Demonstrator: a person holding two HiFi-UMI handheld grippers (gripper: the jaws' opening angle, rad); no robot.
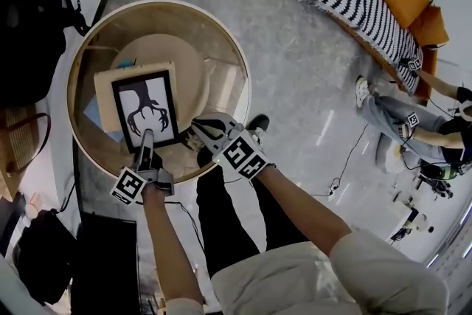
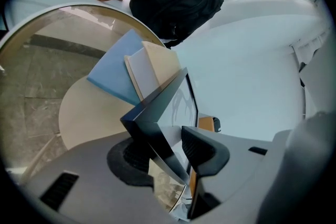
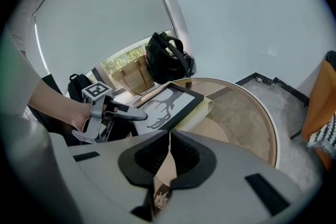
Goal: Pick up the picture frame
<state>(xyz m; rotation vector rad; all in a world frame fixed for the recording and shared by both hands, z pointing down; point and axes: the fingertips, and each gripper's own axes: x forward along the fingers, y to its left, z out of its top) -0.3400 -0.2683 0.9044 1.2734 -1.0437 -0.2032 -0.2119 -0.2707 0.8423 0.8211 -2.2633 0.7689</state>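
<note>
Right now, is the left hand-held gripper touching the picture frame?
Touching. In the left gripper view the picture frame is wedged inside the left hand-held gripper, a pad against each face, no gap.

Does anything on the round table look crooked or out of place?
The picture frame lies off-centre on a beige book, its near end overhanging the book toward the left gripper, whose jaws are closed on that near edge. Nothing looks spilled or broken.
</note>
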